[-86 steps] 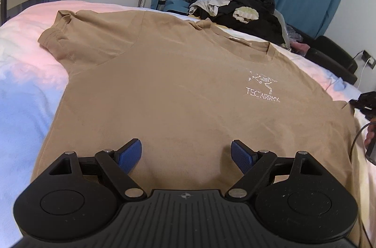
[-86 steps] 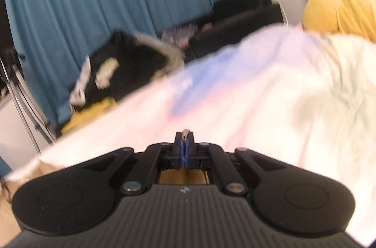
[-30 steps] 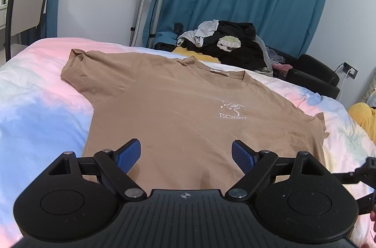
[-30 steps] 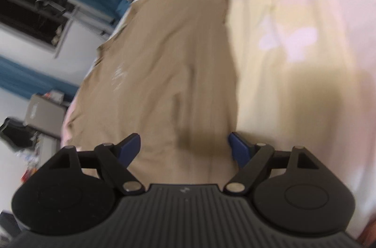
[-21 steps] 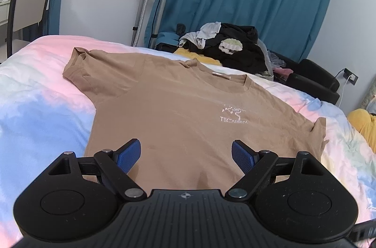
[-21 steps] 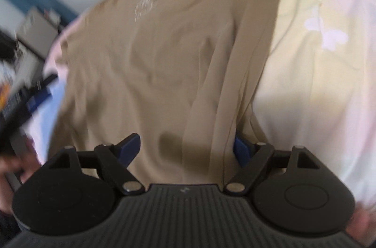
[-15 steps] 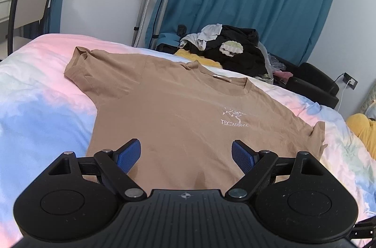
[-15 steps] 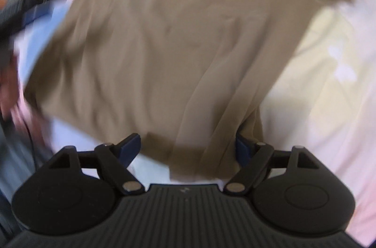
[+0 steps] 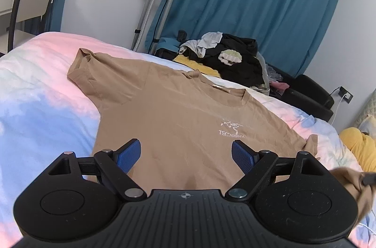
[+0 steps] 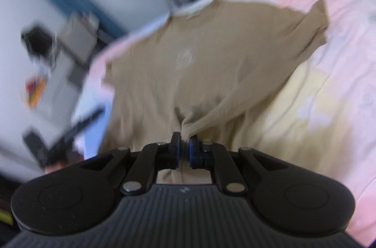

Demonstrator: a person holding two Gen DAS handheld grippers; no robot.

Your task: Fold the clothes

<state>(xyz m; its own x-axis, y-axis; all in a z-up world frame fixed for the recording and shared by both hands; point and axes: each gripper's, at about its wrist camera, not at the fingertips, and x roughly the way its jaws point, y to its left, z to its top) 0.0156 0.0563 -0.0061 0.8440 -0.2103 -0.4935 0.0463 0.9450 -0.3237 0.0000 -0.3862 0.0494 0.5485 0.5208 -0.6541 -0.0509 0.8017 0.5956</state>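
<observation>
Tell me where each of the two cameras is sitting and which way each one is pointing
Left wrist: sits on the left gripper, open above the hem, looking up the tan T-shirt on the bed toward the blue curtain.
Right wrist: sits on the right gripper, shut on the shirt's bunched hem, looking up it; blurred.
Shared: the T-shirt, its white chest logo, the bed.

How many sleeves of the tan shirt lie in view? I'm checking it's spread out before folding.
2. On the tan shirt, the left sleeve lies flat at the far left of the bedspread; the right sleeve is bunched at the right edge.
</observation>
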